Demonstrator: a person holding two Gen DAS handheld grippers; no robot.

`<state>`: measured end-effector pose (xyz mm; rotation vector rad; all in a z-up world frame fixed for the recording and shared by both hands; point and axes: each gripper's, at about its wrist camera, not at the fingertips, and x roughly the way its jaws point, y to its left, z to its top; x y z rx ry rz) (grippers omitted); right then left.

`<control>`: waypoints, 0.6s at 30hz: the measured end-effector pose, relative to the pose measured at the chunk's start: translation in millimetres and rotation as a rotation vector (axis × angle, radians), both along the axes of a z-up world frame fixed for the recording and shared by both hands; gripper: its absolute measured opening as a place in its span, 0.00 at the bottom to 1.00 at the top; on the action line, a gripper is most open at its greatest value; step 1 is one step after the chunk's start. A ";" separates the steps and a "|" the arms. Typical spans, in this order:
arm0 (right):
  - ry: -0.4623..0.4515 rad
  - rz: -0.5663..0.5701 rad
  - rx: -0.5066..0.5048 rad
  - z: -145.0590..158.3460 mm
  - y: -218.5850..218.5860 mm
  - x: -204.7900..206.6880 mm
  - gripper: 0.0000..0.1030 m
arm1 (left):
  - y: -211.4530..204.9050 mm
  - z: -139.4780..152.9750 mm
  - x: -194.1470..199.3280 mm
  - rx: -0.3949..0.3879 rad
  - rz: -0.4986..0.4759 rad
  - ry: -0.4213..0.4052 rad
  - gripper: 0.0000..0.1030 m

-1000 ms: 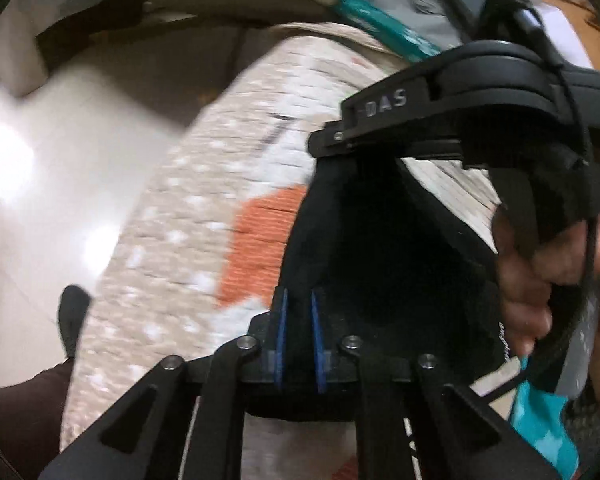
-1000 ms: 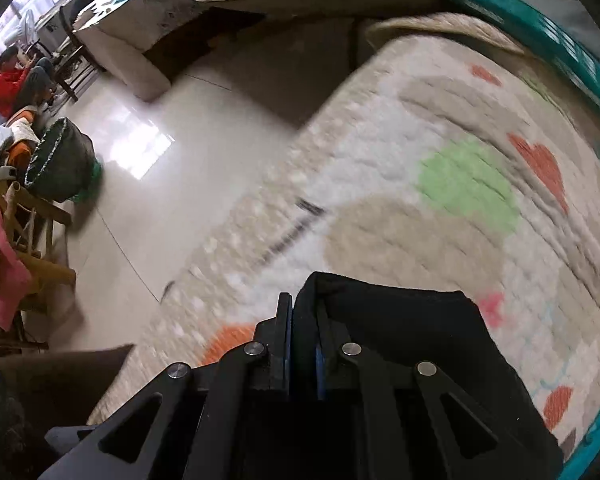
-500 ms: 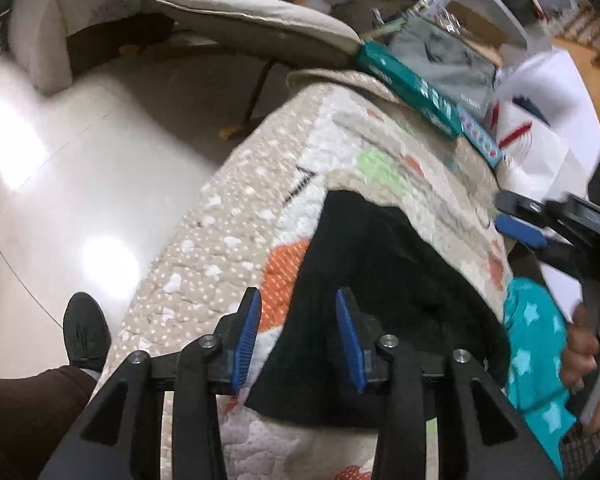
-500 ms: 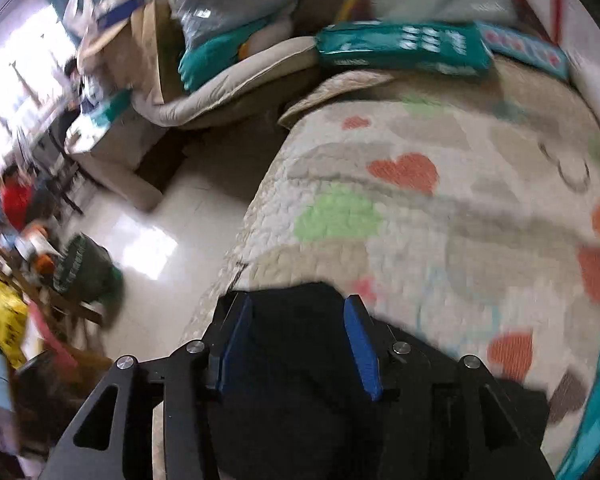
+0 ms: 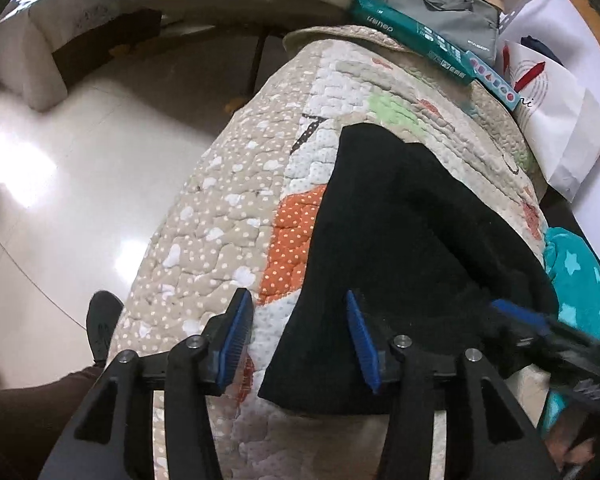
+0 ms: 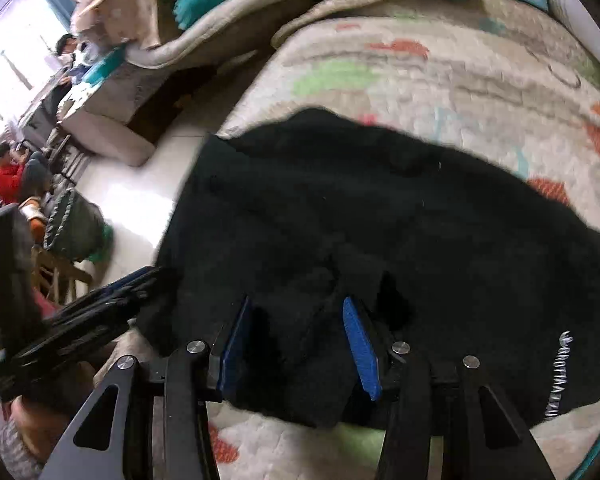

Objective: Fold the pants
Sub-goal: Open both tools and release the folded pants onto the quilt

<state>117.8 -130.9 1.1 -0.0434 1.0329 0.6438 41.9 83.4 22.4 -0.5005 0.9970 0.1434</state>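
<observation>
The black pants (image 5: 400, 248) lie folded on a quilted patterned blanket (image 5: 220, 216); they also show in the right wrist view (image 6: 380, 240), with white lettering near one edge. My left gripper (image 5: 300, 340) is open and empty, its jaws astride the near left edge of the pants. My right gripper (image 6: 300, 344) is open and empty, just above the pants' near edge. The right gripper's blue pad (image 5: 516, 314) shows at the right of the left wrist view. The left gripper (image 6: 92, 304) shows at the left of the right wrist view.
A teal package (image 5: 412, 40) and a grey bag (image 5: 444, 12) lie at the blanket's far end. A teal star-patterned cloth (image 5: 576, 272) lies at the right. A glossy tiled floor (image 5: 60, 184) drops off left of the blanket. A shoe (image 5: 102, 324) stands on it.
Both grippers were shut on the pants a second ago; they have opened, let the pants down on the blanket and pulled back. The pants now lie flat.
</observation>
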 end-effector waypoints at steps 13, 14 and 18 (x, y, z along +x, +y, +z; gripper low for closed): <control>0.006 -0.767 0.253 13.3 -207.8 -31.0 0.60 | -14.4 35.3 -1.9 -0.016 -0.065 -0.077 0.47; 0.024 -0.789 0.281 7.4 -213.4 -35.5 0.60 | -20.0 46.6 0.7 -0.019 -0.088 -0.099 0.47; 0.096 -0.799 0.329 -13.2 -215.7 -34.1 0.61 | -69.9 92.9 29.6 0.034 -0.294 -0.166 0.51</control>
